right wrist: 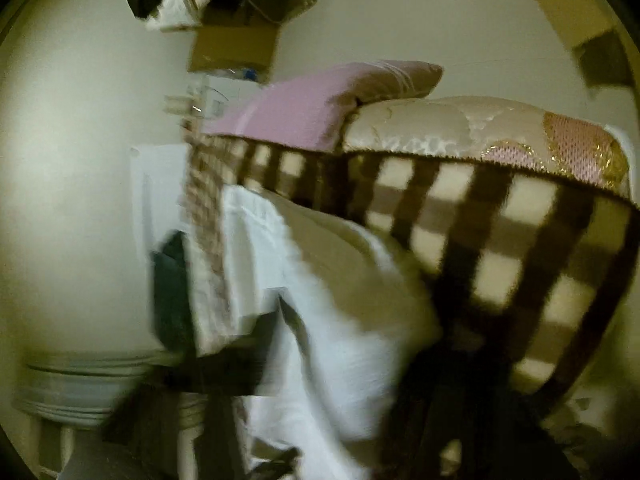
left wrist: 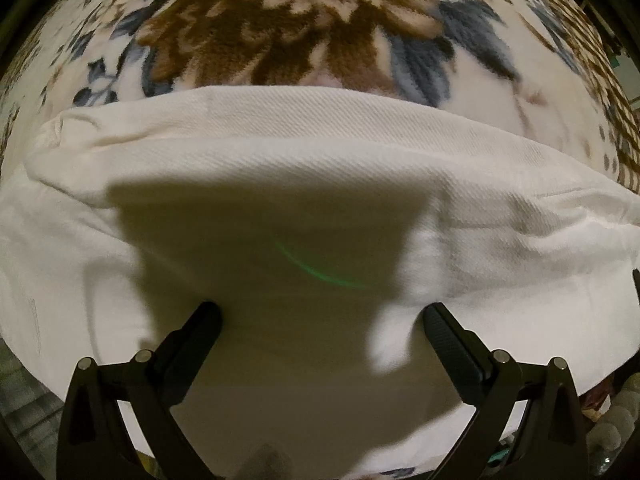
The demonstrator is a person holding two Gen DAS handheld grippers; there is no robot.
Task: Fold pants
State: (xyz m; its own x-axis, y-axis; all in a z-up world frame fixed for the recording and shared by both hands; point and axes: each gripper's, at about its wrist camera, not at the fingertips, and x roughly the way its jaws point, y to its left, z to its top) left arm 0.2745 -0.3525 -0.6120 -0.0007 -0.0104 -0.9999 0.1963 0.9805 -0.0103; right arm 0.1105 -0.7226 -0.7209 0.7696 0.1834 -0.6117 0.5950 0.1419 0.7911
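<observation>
The left gripper [left wrist: 320,316] sits at the bottom of the left wrist view with its 2 black fingers [left wrist: 452,344] spread wide apart, nothing between them. Both tips hang over the white pants [left wrist: 280,160], and the tool's own shadow darkens the cloth in the lower middle of the frame; whether the tips touch the fabric cannot be told. The pants fill the lower 2 thirds of that view as a broad folded band, its upper edge curving across the middle. Above it lies a floral blanket [left wrist: 280,32] in brown, blue and cream, with a checked border at the right edge.

The right wrist view is badly blurred. The right gripper's fingers cannot be picked out for certain among the dark shapes at the bottom, so its opening cannot be told. White pants fabric [right wrist: 332,340] hangs down the lower middle. To the right runs a brown-and-cream checked blanket [right wrist: 500,264], and above it a pink pillow [right wrist: 304,108] and a patterned cushion [right wrist: 460,124].
</observation>
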